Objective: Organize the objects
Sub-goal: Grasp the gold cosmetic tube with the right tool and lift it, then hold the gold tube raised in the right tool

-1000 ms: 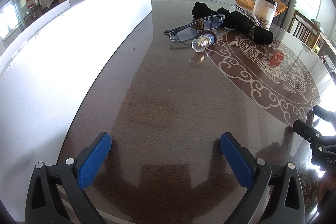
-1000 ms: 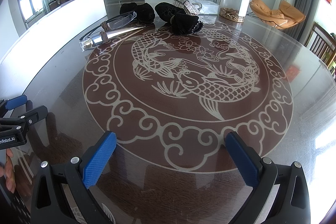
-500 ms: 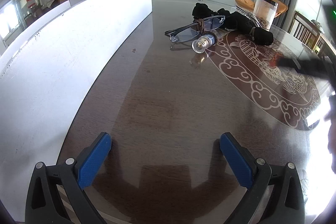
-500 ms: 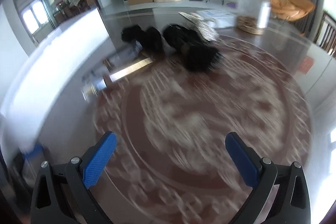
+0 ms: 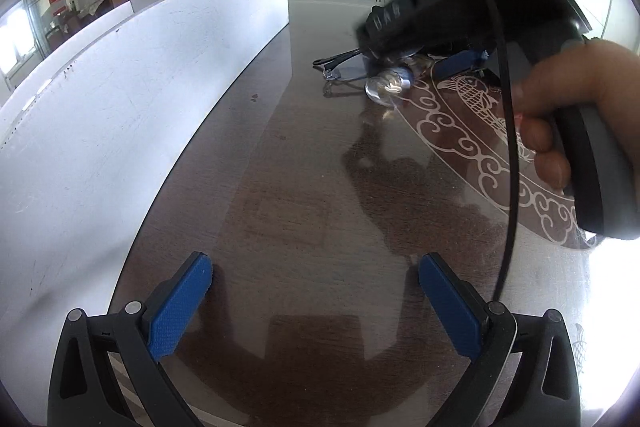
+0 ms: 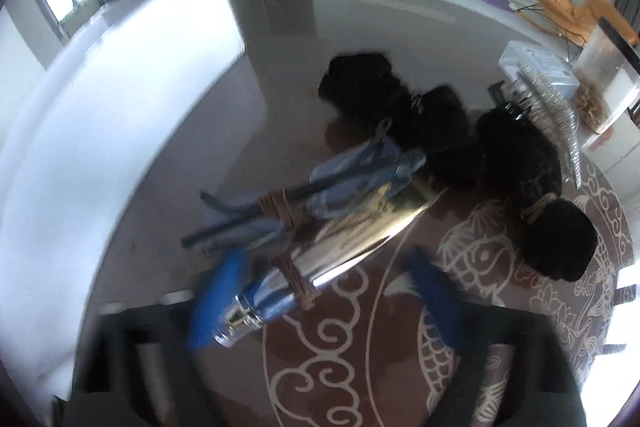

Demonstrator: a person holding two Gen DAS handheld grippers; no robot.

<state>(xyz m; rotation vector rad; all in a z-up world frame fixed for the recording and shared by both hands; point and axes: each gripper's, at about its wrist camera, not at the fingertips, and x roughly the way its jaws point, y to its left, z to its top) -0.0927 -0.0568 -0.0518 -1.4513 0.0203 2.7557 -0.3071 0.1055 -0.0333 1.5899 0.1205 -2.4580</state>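
Observation:
A shiny silver cone-shaped bottle [image 6: 320,259] tied with brown cord lies on the round glass-topped table [image 6: 280,131], its cap end toward me. Blue-lensed glasses [image 6: 352,171] lie just behind it. My right gripper [image 6: 324,303] is open, its blue fingers on either side of the bottle's cap end, blurred. In the left wrist view the right gripper's body [image 5: 472,7] hangs over the bottle [image 5: 386,83] and glasses [image 5: 340,67]. My left gripper [image 5: 316,303] is open and empty, low over bare table.
Black cloth bundles [image 6: 516,163] lie behind the bottle, with a wire brush [image 6: 556,107] and a clear jar [image 6: 608,71] at the right. A long white panel [image 5: 120,99] runs along the table's left side. A fish-patterned inlay [image 6: 480,259] marks the table centre.
My right gripper has swept forward and left across the table to the bottle, now straddling its cap end. The left gripper has stayed where it was.

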